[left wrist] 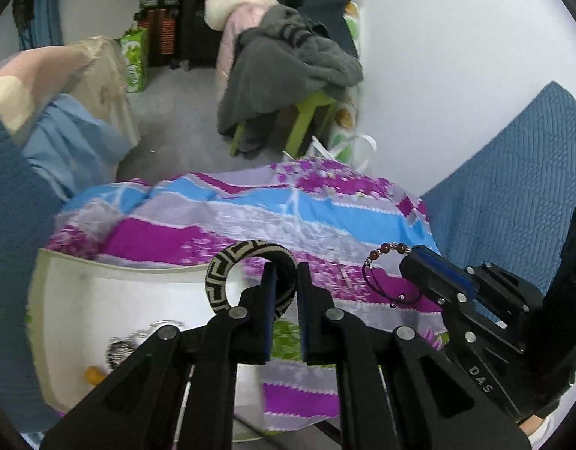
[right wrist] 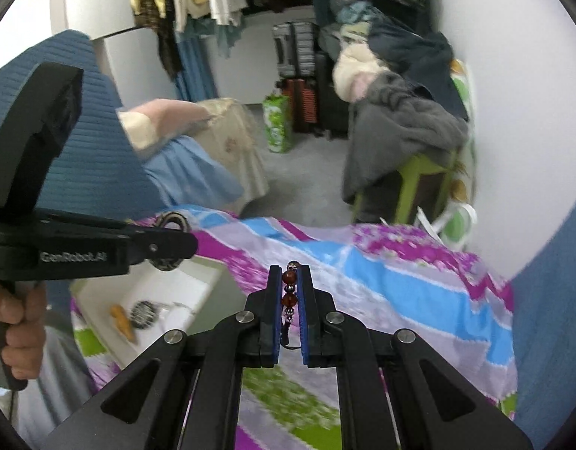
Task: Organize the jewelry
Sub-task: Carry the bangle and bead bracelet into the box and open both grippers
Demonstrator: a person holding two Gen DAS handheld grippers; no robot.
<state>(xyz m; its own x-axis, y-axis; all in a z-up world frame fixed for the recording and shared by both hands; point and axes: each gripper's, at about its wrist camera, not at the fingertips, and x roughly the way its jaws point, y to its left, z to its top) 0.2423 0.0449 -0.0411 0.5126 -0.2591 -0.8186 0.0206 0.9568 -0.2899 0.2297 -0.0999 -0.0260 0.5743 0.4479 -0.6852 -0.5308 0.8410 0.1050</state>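
My left gripper (left wrist: 286, 268) is shut on a black-and-cream patterned bangle (left wrist: 228, 266), held in the air above the bedspread. From the right wrist view that gripper (right wrist: 192, 242) reaches in from the left with the bangle (right wrist: 173, 221) in its tips. My right gripper (right wrist: 291, 268) is shut on a brown beaded bracelet (right wrist: 289, 288), its beads lined up between the blue pads. In the left wrist view the right gripper (left wrist: 410, 257) comes in from the right, the bracelet (left wrist: 389, 251) and its dark cord loop hanging out to the left.
A white tray (left wrist: 100, 292) lies on the striped purple, blue and lilac bedspread (left wrist: 325, 217); it holds a patterned earring (right wrist: 142, 313) and an orange piece (right wrist: 123, 322). A green stool (right wrist: 419, 176) piled with clothes stands by the wall. A hand (right wrist: 14, 322) grips the left gripper's handle.
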